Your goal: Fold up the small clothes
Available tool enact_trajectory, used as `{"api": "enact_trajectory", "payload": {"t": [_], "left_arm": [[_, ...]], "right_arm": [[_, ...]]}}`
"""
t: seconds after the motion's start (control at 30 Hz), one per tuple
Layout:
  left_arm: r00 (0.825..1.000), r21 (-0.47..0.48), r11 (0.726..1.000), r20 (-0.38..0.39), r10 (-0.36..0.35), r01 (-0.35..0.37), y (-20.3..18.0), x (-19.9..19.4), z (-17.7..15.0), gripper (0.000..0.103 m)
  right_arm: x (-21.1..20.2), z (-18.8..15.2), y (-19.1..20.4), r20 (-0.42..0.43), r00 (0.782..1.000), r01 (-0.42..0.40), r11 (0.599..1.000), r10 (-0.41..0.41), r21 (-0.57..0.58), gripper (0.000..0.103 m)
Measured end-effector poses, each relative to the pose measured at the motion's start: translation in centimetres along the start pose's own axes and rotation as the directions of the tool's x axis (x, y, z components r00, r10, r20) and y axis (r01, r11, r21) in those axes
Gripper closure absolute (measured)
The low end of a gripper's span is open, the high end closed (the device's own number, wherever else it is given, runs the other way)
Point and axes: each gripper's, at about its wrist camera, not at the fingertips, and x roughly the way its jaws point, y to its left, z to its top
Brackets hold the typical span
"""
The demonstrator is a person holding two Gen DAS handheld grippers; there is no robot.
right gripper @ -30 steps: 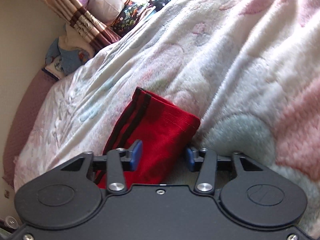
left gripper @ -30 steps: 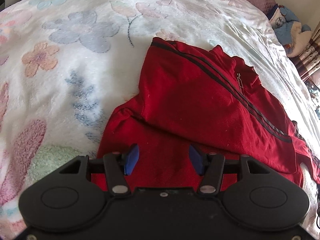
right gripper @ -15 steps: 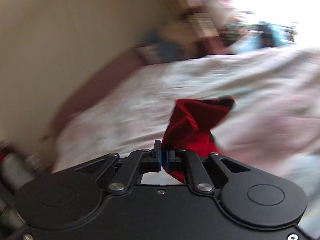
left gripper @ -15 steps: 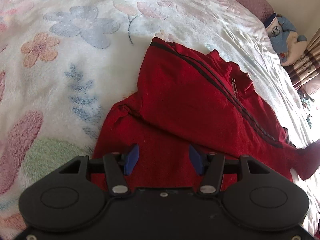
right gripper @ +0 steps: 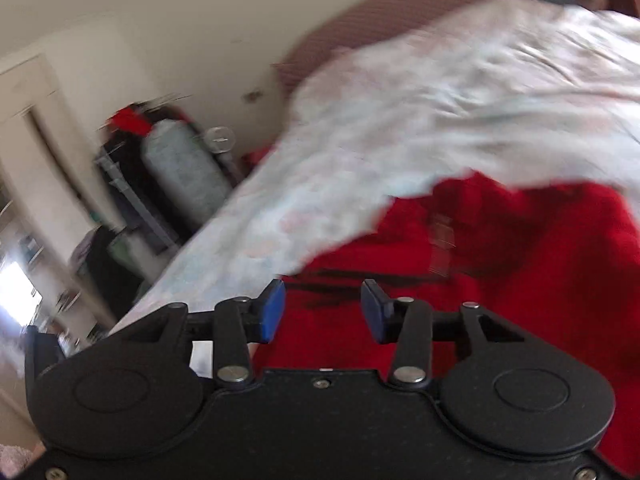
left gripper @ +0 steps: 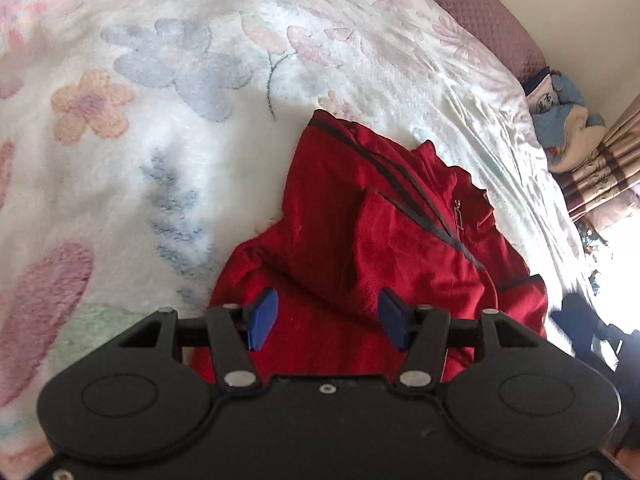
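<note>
Our bed (left gripper: 192, 80) wears a fluffy floral blanket, and the red jacket (left gripper: 360, 240) lies rumpled on it, its dark-striped sleeve folded across the body. Our left gripper (left gripper: 326, 322) hangs over the jacket's near edge, blue pads spread with nothing pinched between them. Our right gripper (right gripper: 322, 316), seen through a blurred view, has just been opening; its pads stand apart above the red cloth, gripping nothing.
</note>
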Motion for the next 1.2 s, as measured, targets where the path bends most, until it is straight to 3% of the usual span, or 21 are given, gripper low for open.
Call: {"api": "enact_trajectory", "payload": {"t": [0.1, 0.23, 0.37, 0.6, 0.63, 0.67, 0.73, 0.8, 0.87, 0.93, 1.03, 1.1, 1.17, 1.2], "left_arm": [[1.0, -0.016, 1.0, -0.003, -0.004, 0.004, -0.4, 1.2, -0.1, 0.046], [1.0, -0.049, 0.999, -0.007, -0.017, 0.016, -1.1, 3.0, 0.3, 0.047], [0.999, -0.029, 1.0, -0.034, -0.004, 0.003, -1.9, 4.8, 0.8, 0.047], [0.999, -0.044, 0.999, -0.044, 0.013, -0.014, -2.7, 5.9, 1.9, 0.055], [0.999, -0.039, 0.999, -0.04, 0.013, -0.015, -2.8, 5.9, 2.0, 0.064], [1.0, -0.022, 1.0, -0.023, 0.017, -0.017, -3.0, 5.7, 2.1, 0.101], [1.0, 0.002, 1.0, 0.03, -0.005, 0.005, -3.3, 4.7, 2.7, 0.099], [0.984, -0.009, 0.995, 0.148, -0.099, 0.101, -3.0, 2.2, 2.9, 0.099], [0.973, 0.004, 0.993, 0.198, -0.116, 0.118, -2.5, 0.6, 2.7, 0.099], [0.984, 0.011, 0.996, 0.155, -0.088, 0.088, -1.6, 0.9, 2.0, 0.099], [1.0, 0.082, 0.996, 0.019, 0.023, -0.025, -0.3, 3.3, 0.5, 0.09], [1.0, 0.079, 0.997, 0.004, 0.004, -0.005, 0.7, 3.4, 0.0, 0.084], [0.999, 0.054, 0.998, 0.025, -0.03, 0.028, 1.0, 2.6, 0.6, 0.063], [0.998, 0.047, 0.998, 0.047, -0.042, 0.04, 0.9, 2.2, 1.0, 0.062]], "right_arm": [[-3.0, -0.7, -5.2, -0.008, 0.994, 0.112, 0.986, -0.112, 0.123, 0.059], [-7.9, -2.0, -11.8, -0.011, 0.978, 0.199, 0.909, -0.209, 0.367, 0.059], [-10.4, -2.9, -15.8, 0.017, 0.969, 0.203, 0.828, -0.248, 0.522, 0.059], [-7.3, -2.9, -17.4, 0.003, 0.968, 0.194, 0.75, -0.253, 0.632, 0.059], [-6.4, -2.7, -17.5, 0.0, 0.965, 0.199, 0.733, -0.262, 0.651, 0.06], [-6.2, -2.5, -17.7, 0.001, 0.962, 0.204, 0.717, -0.275, 0.666, 0.072], [-6.2, -2.1, -17.4, 0.01, 0.949, 0.23, 0.713, -0.316, 0.663, 0.096], [-7.3, -1.7, -16.9, 0.067, 0.95, 0.186, 0.725, -0.305, 0.663, 0.097], [-9.0, -1.7, -16.1, 0.1, 0.951, 0.164, 0.754, -0.292, 0.636, 0.097], [-9.2, -2.0, -15.7, 0.073, 0.957, 0.183, 0.78, -0.28, 0.598, 0.097], [-8.1, -3.6, -16.4, -0.061, 0.948, 0.294, 0.789, -0.311, 0.54, 0.094], [-8.4, -4.1, -16.7, -0.07, 0.952, 0.288, 0.79, -0.299, 0.541, 0.094], [-9.6, -3.5, -16.4, -0.067, 0.956, 0.273, 0.789, -0.284, 0.551, 0.083], [-10.2, -3.0, -16.1, -0.048, 0.956, 0.269, 0.795, -0.29, 0.543, 0.08]]}}
